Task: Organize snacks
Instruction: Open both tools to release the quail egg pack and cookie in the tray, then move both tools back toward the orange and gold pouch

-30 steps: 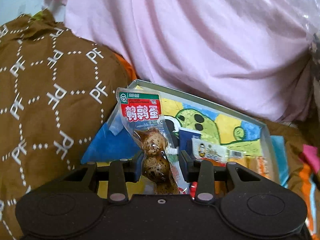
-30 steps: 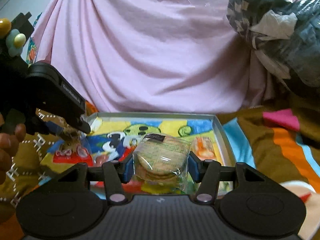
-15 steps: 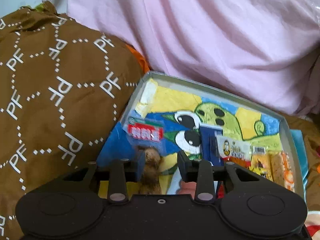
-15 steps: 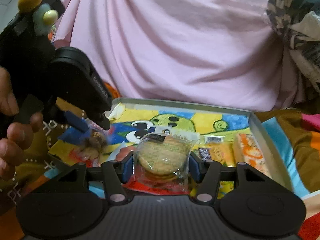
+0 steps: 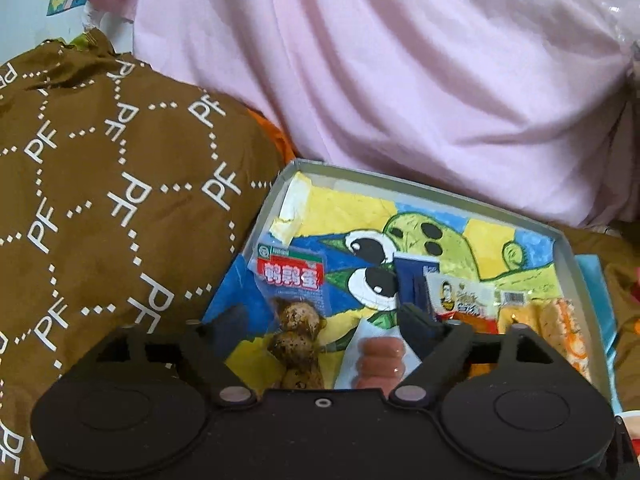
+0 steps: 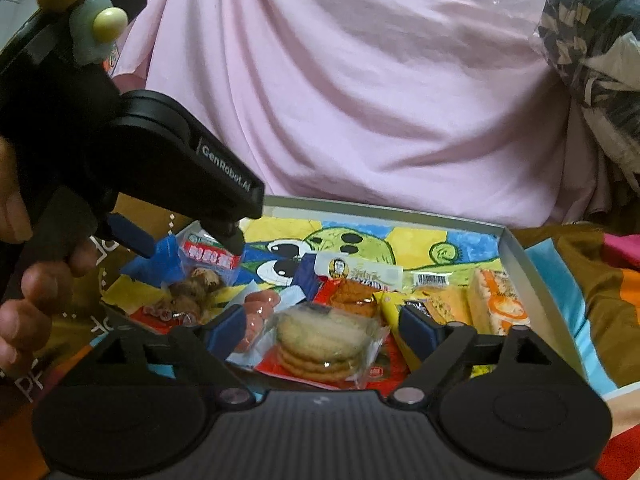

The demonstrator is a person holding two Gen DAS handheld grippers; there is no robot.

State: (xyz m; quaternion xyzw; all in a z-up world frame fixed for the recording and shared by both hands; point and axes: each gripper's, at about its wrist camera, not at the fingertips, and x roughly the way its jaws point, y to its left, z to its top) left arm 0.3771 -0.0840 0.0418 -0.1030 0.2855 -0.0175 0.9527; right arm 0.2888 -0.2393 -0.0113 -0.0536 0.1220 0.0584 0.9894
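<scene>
Both grippers just let go. The left gripper (image 5: pixel 316 320) has its fingers spread wide, and the quail egg pack (image 5: pixel 294 300) now lies loose between them at the tray's (image 5: pixel 420 188) 9 o'clock side. The right gripper (image 6: pixel 320 326) has opened too, with the cookie pack (image 6: pixel 324 344) resting in the tray at 6 o'clock.

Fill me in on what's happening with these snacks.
A person is sorting snacks into a shallow box with a cartoon-printed bottom, one gripper in each hand. The left gripper has just opened its jaws over the quail egg packet, which lies in the box's left part. The right gripper has likewise just opened its jaws around the biscuit packet, now resting on other packets in the box. Neither gripper's jaws press on anything.
</scene>
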